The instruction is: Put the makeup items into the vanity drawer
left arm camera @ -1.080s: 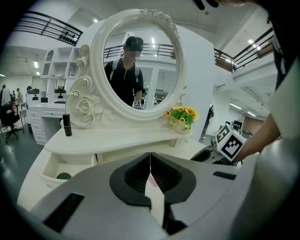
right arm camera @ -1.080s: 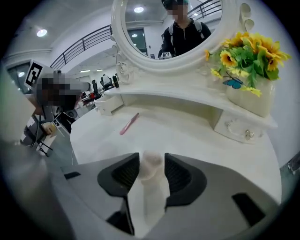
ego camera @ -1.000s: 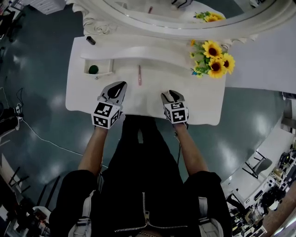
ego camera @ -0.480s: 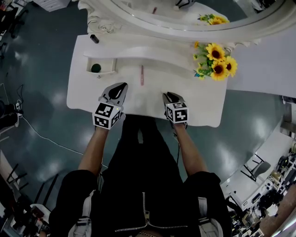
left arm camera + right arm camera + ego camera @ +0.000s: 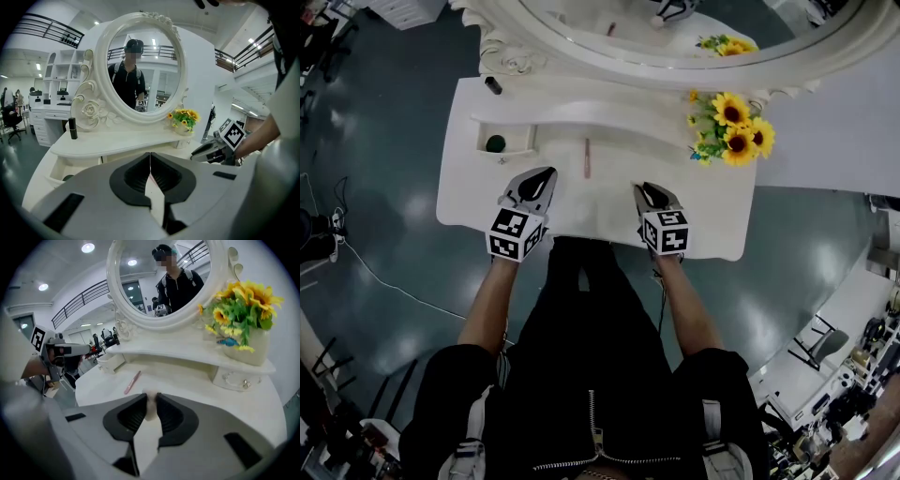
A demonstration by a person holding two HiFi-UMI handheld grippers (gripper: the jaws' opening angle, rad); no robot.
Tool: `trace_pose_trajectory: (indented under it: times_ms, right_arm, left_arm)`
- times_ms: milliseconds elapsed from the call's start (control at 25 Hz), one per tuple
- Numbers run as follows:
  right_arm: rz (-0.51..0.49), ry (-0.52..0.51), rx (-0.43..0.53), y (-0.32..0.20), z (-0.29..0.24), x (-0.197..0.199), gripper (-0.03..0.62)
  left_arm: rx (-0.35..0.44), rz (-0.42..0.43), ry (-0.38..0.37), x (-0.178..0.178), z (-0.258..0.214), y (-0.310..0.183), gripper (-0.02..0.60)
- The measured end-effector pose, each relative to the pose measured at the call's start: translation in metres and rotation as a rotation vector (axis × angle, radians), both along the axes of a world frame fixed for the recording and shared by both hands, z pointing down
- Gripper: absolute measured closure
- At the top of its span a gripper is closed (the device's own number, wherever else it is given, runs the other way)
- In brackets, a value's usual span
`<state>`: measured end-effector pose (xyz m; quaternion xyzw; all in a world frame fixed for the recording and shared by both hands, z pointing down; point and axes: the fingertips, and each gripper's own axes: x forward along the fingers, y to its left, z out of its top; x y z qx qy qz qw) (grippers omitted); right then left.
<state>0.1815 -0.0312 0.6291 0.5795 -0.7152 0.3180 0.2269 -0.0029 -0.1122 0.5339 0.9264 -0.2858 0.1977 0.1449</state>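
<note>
Vanity top (image 5: 600,208), front edge: right gripper (image 5: 649,193) just clamped a pale item (image 5: 150,411), perhaps makeup; left gripper (image 5: 150,157) closed, empty. Next: the back-left drawer (image 5: 517,139).

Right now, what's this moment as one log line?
right gripper: jaws just closed on small pale item | left gripper: shut | drawer: open

Green object (image 5: 495,143) in the drawer (image 5: 516,139) is too small to identify.

Pink stick (image 5: 587,157), cream item (image 5: 151,407), white vanity (image 5: 459,187)
</note>
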Motion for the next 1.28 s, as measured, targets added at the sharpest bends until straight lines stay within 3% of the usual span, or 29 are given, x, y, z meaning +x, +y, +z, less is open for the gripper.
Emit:
trace_pose_trajectory:
  times_ms: [280,600,880,1280]
  right_arm:
    - [0.018,0.057,0.221,-0.043,-0.091,0.025,0.520]
    - [-0.064,0.086,0.261,-0.076,-0.114,0.011,0.522]
    - [-0.206,0.071,0.275,-0.113,-0.114,-0.047,0.520]
    - [-0.455,0.012,0.291,-0.168,-0.111,-0.171,0.520]
  left_arm:
    - [0.046,-0.029,0.024,-0.004,-0.023,-0.015,0.560]
    - [0.069,-0.096,0.035,-0.030,-0.034,-0.032,0.560]
    - [0.072,-0.218,0.029,-0.083,-0.031,-0.043,0.560]
    - [0.052,-0.430,0.012,-0.176,-0.023,-0.041,0.560]
